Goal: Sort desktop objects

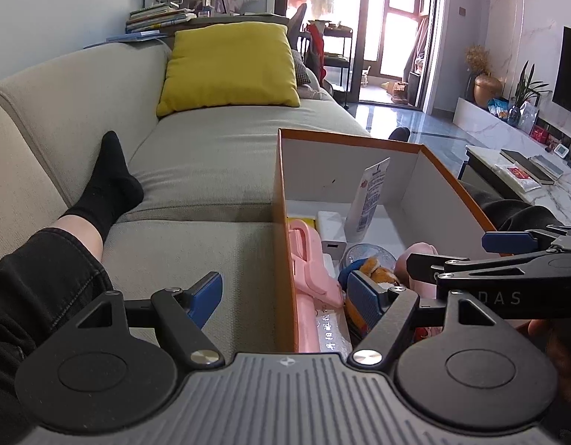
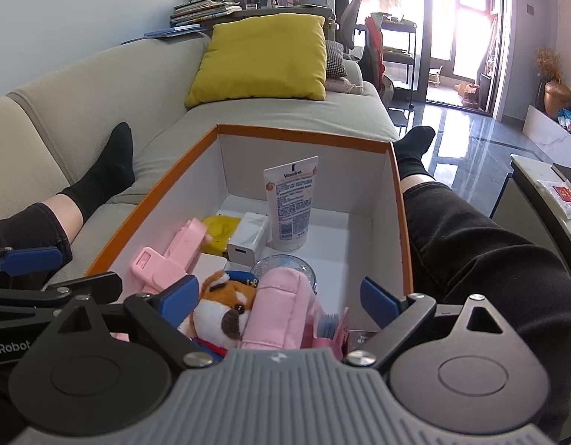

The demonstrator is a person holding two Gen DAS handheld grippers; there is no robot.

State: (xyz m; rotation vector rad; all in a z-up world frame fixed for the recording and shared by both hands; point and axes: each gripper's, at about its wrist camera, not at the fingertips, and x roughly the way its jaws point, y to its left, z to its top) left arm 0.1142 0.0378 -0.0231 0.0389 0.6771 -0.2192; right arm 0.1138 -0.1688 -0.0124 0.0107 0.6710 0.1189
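An orange-edged white box (image 2: 385, 193) sits on the person's lap on the sofa, also in the left wrist view (image 1: 285, 170). It holds a Vaseline tube (image 2: 291, 204), a white charger (image 2: 246, 241), a yellow item (image 2: 220, 228), a pink plastic holder (image 2: 174, 256), a fox plush (image 2: 220, 304), a pink pouch (image 2: 278, 307) and a clear round jar (image 2: 285, 265). My right gripper (image 2: 281, 296) is open above the plush and pouch. My left gripper (image 1: 289, 296) is open, straddling the box's left wall.
The grey sofa (image 1: 196, 163) carries a yellow cushion (image 1: 229, 66). The person's legs in black socks (image 2: 99, 174) lie either side of the box. A marble coffee table (image 1: 537, 181) with books stands at right.
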